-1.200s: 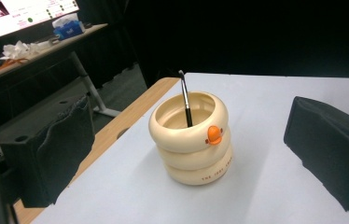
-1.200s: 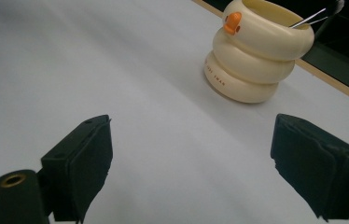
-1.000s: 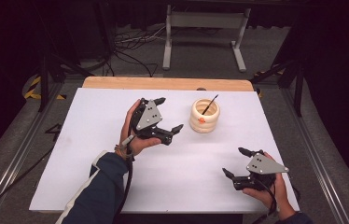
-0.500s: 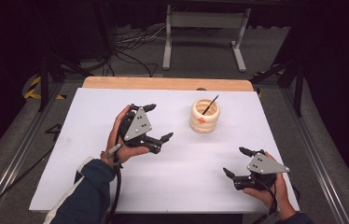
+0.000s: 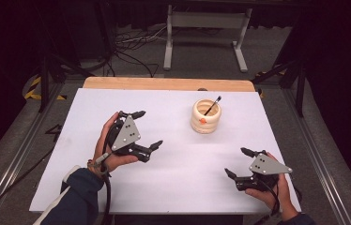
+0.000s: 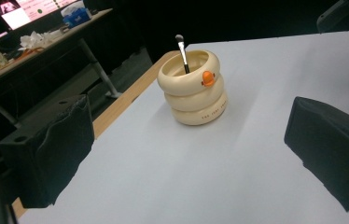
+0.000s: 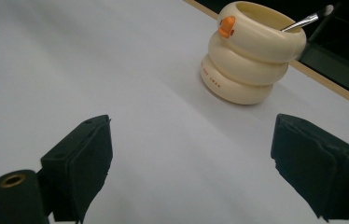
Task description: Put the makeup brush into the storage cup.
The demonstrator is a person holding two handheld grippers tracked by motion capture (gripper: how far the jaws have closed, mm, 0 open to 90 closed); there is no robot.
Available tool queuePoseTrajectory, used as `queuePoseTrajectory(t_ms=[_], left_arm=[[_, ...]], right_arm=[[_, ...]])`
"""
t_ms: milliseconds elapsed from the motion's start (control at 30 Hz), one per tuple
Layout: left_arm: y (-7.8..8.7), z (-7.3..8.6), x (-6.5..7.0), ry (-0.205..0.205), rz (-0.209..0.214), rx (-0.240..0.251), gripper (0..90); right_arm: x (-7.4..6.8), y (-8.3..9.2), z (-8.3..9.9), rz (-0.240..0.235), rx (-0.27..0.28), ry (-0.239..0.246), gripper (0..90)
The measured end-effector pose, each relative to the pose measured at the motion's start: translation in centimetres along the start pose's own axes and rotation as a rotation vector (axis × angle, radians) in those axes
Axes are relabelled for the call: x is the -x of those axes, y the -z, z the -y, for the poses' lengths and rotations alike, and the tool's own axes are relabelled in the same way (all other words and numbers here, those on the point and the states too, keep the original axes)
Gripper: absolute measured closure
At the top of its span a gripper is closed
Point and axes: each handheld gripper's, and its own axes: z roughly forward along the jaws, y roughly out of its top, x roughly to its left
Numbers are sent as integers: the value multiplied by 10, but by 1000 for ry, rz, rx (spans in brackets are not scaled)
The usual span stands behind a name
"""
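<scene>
A cream holder shaped like stacked rings, with an orange beak, stands on the white table toward the back right. A thin brush leans inside it. My left gripper is held in a hand left of the holder, open and empty, well apart from it. My right gripper rests near the front right edge, open with nothing between its jaws. The left gripper view shows the holder and brush ahead of the gripper. In the right gripper view the holder stands beyond the gripper.
A wooden strip borders the table's far edge. Behind it are a metal stand and cables on the floor. A desk with clutter sits off to the side.
My left gripper has drawn back from the holder, moving left and toward the person. The right gripper has stayed put.
</scene>
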Motion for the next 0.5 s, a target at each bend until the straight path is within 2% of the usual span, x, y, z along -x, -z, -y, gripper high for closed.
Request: queuePoseTrajectory(t_ms=[167,500], left_arm=[[9,8,0,10,-5,-11,22],[27,26,0,-8,-37,-62,22]], right_arm=[[1,1,1,4,1,-5,136],[1,0,1,5,-4,-7,136]])
